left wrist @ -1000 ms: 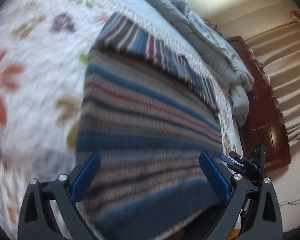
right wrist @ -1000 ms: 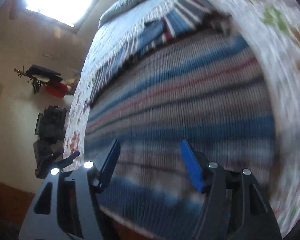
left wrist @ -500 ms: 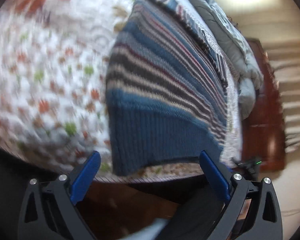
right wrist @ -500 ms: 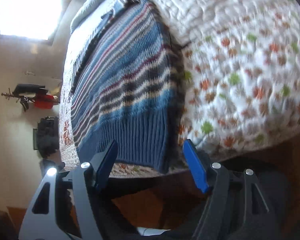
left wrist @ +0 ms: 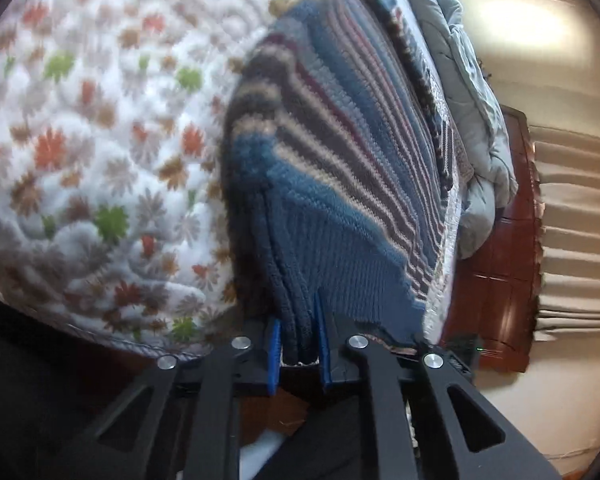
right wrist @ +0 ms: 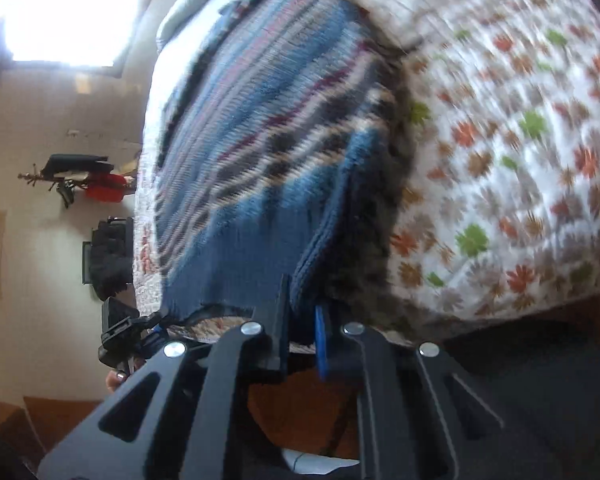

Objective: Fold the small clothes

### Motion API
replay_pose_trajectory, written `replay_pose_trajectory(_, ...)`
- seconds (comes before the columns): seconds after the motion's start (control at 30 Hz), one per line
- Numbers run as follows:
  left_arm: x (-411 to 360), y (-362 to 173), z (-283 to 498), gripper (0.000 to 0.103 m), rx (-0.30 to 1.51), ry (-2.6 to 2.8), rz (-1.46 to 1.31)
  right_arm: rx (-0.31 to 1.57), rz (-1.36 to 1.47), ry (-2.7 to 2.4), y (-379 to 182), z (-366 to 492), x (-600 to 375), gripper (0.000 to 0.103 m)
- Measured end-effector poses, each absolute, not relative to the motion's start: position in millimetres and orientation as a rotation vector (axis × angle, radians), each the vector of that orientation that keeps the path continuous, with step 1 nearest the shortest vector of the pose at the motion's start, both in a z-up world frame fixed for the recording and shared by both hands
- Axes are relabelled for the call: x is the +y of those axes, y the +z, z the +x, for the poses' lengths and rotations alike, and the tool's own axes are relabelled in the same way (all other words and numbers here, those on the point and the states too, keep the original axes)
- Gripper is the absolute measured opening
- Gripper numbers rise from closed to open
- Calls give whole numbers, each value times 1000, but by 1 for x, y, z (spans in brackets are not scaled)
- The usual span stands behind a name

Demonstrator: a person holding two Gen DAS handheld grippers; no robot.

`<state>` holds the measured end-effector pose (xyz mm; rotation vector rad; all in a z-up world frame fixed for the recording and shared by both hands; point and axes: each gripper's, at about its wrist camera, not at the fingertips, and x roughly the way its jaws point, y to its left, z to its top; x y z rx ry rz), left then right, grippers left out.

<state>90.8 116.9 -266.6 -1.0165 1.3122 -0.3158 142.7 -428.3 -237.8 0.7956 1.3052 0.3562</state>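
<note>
Bed with a white floral quilt [left wrist: 100, 152]; a grey duvet [left wrist: 472, 128] is bunched at its far end beside a dark wooden headboard [left wrist: 504, 264] and pleated curtains [left wrist: 580, 216]. A bright window [right wrist: 64, 8] and a wall rack [right wrist: 80, 178] appear in the right view. The striped knit sweater [left wrist: 340, 152] lies on the quilt, its ribbed hem at the bed's near edge. Left claw [left wrist: 298, 344] and right claw [right wrist: 302, 328] are each clenched on a hem corner. The right view is blurred; the pinched folds hide the fingertips.
</note>
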Motion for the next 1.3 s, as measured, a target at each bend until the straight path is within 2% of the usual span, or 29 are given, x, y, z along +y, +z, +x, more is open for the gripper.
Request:
replay_pose_trajectory(0.23,117,-208,121,11,1173,-350,-945,1191,815,426,-191,173,-424,9)
replay_pose_trajectory(0.47,135,-184,209,10,1088,-385,-1019,1118,884,418,-170,265,-443,9)
replay_pose_trajectory(0.73,142,-231,325,10,1163,-292,-1016,1206,882,374,-211,391,-446,9)
replay_pose_trajectory(0.87,133,-264,356,13,1256,-260,-936,1282,867,333,-243,417,-442,18)
replay_pose_trajectory(0.93,134,-270,359,25,1276,-275,-931,1302,867,331,-251,423,-444,21)
replay_pose_trajectory(0.97,136,-267,359,35,1280,-291,-929,1303,868,351,-251,423,-445,26)
replay_pose_trajectory(1.0,139,-262,359,53,1269,-305,-922,1296,866,366,-249,422,-446,30)
replay_pose_trajectory(1.03,143,-254,358,68,1246,-313,-901,1279,833,369,-242,423,-447,40)
replay_pose_trajectory(1.1,149,-224,352,79,1177,-292,-782,1258,790,383,-231,421,-449,43)
replay_pose_trajectory(1.17,151,-196,349,80,1112,-318,-669,1245,755,415,-214,420,-450,44)
replay_pose_trajectory(1.23,148,-178,349,88,1080,-349,-565,1223,672,437,-194,420,-450,44)
replay_pose_trajectory(1.3,140,-166,354,91,1062,-419,-449,1214,603,467,-179,420,-448,45)
